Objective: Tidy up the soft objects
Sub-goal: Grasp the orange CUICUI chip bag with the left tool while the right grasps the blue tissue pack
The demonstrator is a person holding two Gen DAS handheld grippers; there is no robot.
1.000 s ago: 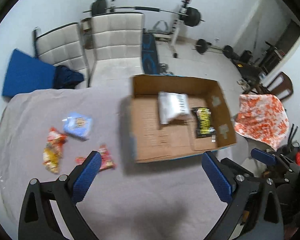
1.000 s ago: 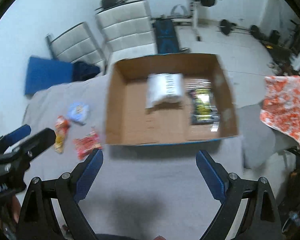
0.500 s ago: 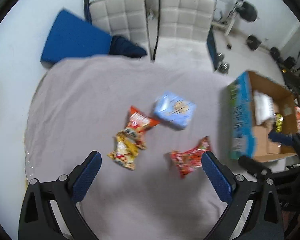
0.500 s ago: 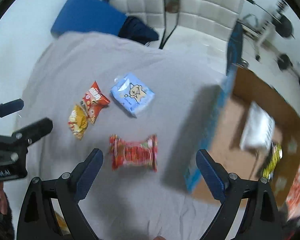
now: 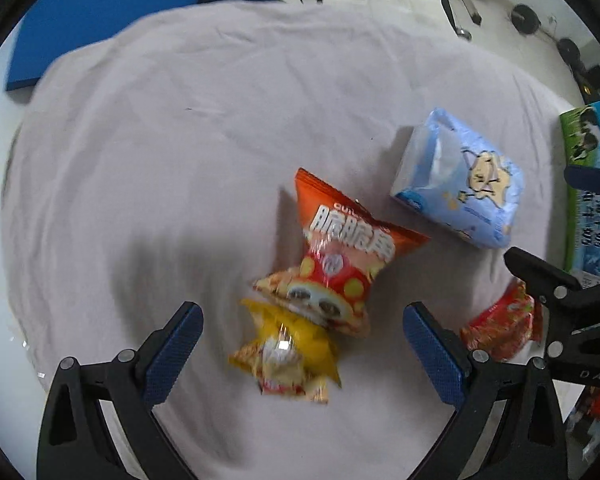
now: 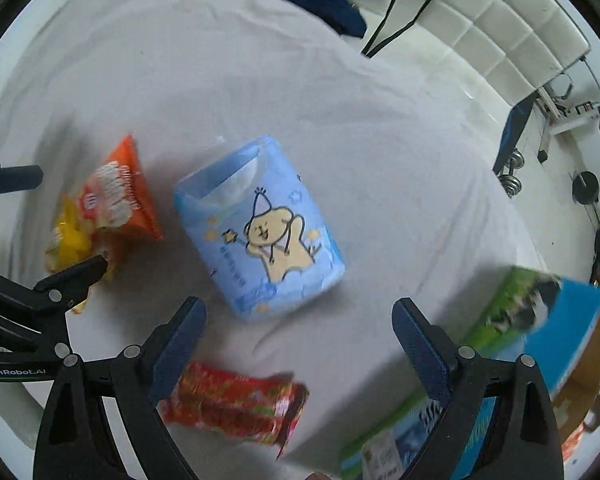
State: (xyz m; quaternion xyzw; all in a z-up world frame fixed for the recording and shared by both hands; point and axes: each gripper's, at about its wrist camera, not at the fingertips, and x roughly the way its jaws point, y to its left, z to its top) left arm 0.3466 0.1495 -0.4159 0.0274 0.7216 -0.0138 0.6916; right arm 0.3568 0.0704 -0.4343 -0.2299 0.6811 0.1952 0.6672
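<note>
Left wrist view: my left gripper (image 5: 302,354) is spread wide above the grey sheet (image 5: 180,140), straddling the yellow snack bag (image 5: 288,354), which the orange snack bag (image 5: 340,248) overlaps. Right wrist view: my right gripper (image 6: 298,346) is spread too, empty, the blue tissue pack (image 6: 260,228) just beyond it, the red packet (image 6: 236,410) near, the cardboard box (image 6: 532,340) right.

The sheet (image 5: 180,140) is pale grey; on it an orange-red snack bag (image 5: 340,248) with white lettering and yellow dots; a yellow packet (image 5: 288,352) with red trim; a light blue pack (image 6: 260,228) printed with a tan cartoon creature in a party hat and small stars; a red wrapper (image 6: 232,408) with green flecks; the box (image 6: 540,320) shows green, blue and black-and-white cow print outside, plain brown within; both tools are black with blue pads (image 5: 172,352).
</note>
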